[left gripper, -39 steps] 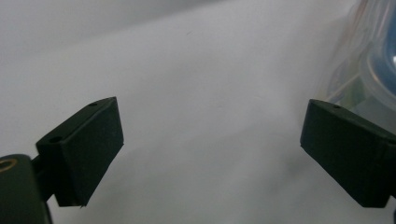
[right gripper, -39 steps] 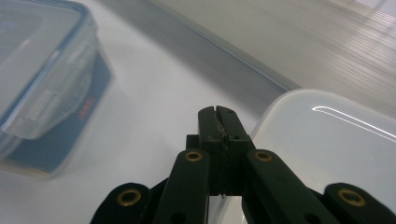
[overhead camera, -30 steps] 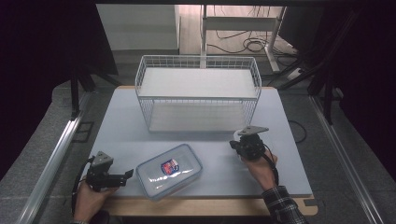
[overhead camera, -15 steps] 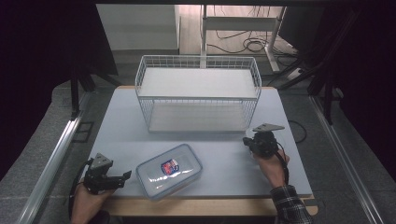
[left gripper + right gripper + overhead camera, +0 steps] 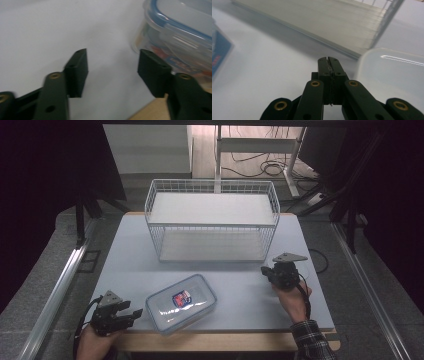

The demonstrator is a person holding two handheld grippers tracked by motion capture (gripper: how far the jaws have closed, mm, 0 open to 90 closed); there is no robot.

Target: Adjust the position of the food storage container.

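Pale table (image 5: 150,265) in a dark room; left gripper (image 5: 131,312) closing on nothing, right gripper (image 5: 265,271) closed.

The high view is looking down and forward over the table (image 5: 125,245). Both gripper views are riding low and close above it, sharing the clear container (image 5: 181,303) (image 5: 175,37).

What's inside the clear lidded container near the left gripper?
Through the container lid and wall, a red-and-blue label or packet shows. Blur and the frosted plastic hide what it is and whether anything lies beneath it.
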